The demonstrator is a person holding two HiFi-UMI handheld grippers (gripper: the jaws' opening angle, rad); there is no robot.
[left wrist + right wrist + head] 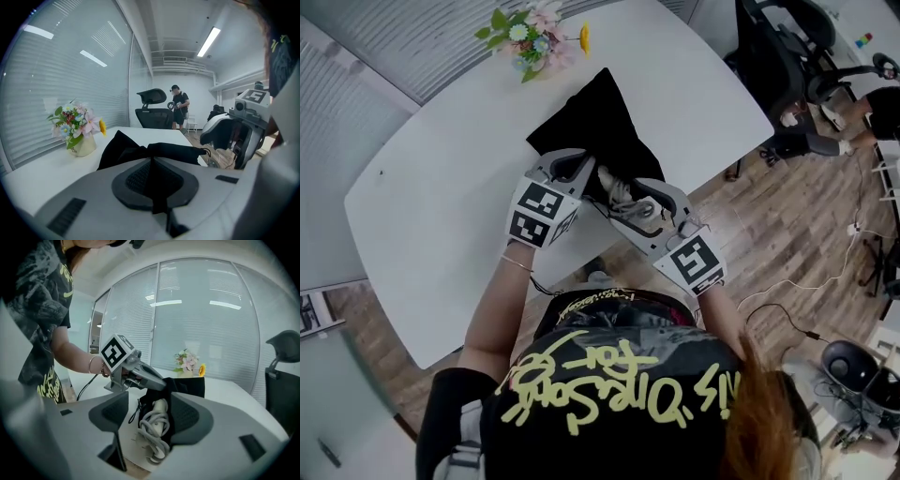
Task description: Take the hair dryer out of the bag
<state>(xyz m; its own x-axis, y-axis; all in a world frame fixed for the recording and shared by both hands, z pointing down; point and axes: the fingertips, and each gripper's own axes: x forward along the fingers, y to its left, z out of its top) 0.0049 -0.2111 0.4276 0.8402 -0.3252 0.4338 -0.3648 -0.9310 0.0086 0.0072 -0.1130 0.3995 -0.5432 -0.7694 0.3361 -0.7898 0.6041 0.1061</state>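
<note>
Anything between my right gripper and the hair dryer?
Nothing. In that gripper's own view the hair dryer, cord coiled, pokes from the bag, right between the open jaws of the right gripper.

On the table [441,197], the bag [602,117] lies before the flowers [530,37]; the hair dryer [612,184] sits in its near mouth — left gripper [579,165] at its left, right gripper [634,210] at its right.

Office meeting room, by the look of it: long white counter [422,216], glass partitions with blinds [61,84] along the far left, black swivel chairs [787,42] far right, ceiling strip light [209,41], wood floor [787,225].
</note>
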